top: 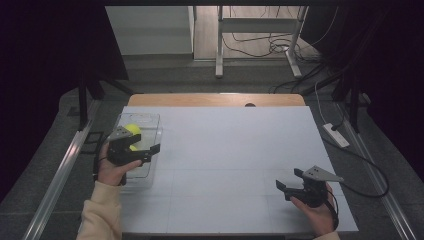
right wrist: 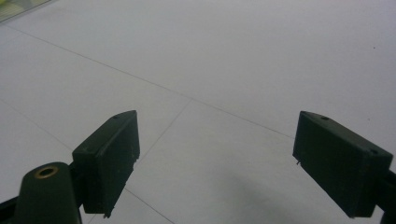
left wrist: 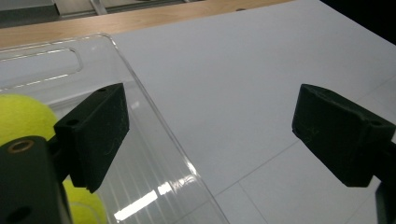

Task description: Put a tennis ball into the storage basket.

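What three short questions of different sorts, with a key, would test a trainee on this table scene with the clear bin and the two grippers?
1. True or false: the left gripper holds one of the yellow-green tennis balls.
2. Multiple choice: the yellow-green tennis balls lie (A) on the white table top, (B) inside the clear plastic bin, (C) on the grey floor.
3. Fill in: the right gripper hangs over the bare white ____ with its jaws apart.

Key:
1. False. In the left gripper view its jaws stand apart across the wall of the clear plastic bin, with nothing between the pads.
2. B.
3. Table top.
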`<state>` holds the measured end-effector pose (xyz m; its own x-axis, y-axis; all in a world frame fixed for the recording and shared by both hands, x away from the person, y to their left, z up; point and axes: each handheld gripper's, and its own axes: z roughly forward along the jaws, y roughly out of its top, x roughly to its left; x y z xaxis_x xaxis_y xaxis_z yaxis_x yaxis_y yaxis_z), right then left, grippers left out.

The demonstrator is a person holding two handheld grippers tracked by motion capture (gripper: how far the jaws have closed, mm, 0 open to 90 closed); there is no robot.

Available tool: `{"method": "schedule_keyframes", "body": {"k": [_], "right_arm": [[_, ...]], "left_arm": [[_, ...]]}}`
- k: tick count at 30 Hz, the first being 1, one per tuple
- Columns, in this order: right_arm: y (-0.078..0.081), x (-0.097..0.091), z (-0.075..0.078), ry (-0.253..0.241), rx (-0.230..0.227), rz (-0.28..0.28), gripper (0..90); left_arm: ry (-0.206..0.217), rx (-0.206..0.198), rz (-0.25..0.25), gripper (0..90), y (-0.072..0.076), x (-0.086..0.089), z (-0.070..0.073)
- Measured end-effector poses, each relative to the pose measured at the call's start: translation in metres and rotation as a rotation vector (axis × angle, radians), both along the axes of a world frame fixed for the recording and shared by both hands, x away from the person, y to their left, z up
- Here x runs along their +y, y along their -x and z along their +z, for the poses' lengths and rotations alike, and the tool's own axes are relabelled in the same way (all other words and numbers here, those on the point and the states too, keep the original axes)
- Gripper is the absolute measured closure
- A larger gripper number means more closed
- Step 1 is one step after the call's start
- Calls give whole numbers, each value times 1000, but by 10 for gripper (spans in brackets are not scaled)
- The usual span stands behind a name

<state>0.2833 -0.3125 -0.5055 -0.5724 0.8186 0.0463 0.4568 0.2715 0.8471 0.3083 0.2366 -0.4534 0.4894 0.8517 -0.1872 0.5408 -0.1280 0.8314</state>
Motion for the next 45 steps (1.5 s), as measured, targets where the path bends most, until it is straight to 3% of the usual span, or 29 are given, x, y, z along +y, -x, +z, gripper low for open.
{"method": "schedule_keyframes", "body": {"k": [9, 13, 21, 45], "right_arm": [[-1, -2, 1, -8, -3, -3, 145], [-2, -2, 1, -10, -3, -4, 145], [-4, -4, 1, -26, -1, -6, 145], [-5, -6, 2, -37, -1, -19, 144]], "left_arm": [[21, -36, -41, 127, 18, -9, -7], [1, -63, -53, 129, 28, -13, -12], [-21, -65, -100, 129, 40, -22, -24], [-40, -59, -120, 129, 41, -27, -30]]}}
